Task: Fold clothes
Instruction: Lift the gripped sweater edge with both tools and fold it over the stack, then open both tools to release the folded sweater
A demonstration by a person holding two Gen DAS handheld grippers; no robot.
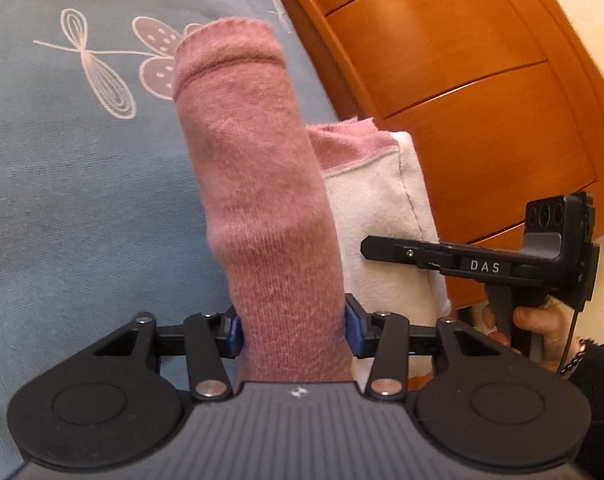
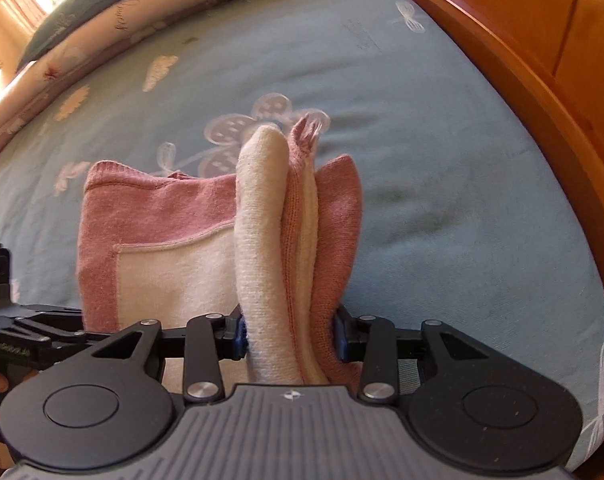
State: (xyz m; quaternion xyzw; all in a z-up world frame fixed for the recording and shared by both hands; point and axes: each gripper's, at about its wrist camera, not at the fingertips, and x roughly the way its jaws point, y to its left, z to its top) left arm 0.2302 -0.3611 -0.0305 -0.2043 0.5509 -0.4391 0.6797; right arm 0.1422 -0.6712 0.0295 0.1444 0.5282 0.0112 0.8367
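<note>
Left wrist view: my left gripper [image 1: 293, 330] pinches pink fold of cloth [image 1: 246, 168], which runs forward over blue bedspread [image 1: 82, 200] near bed's wooden edge [image 1: 442, 80]. Right wrist view: my right gripper [image 2: 289, 334] clamps bunched cream-and-pink layers; rest of cloth lies flat on bedspread, left of my jaws. Pillows [image 2: 102, 12] at far edge.

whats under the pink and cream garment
The pink and cream garment lies on a blue bedspread with white flower embroidery. Both tongs, left and right, pinch bunched folds of it. The bedspread directly beneath is covered.
</note>
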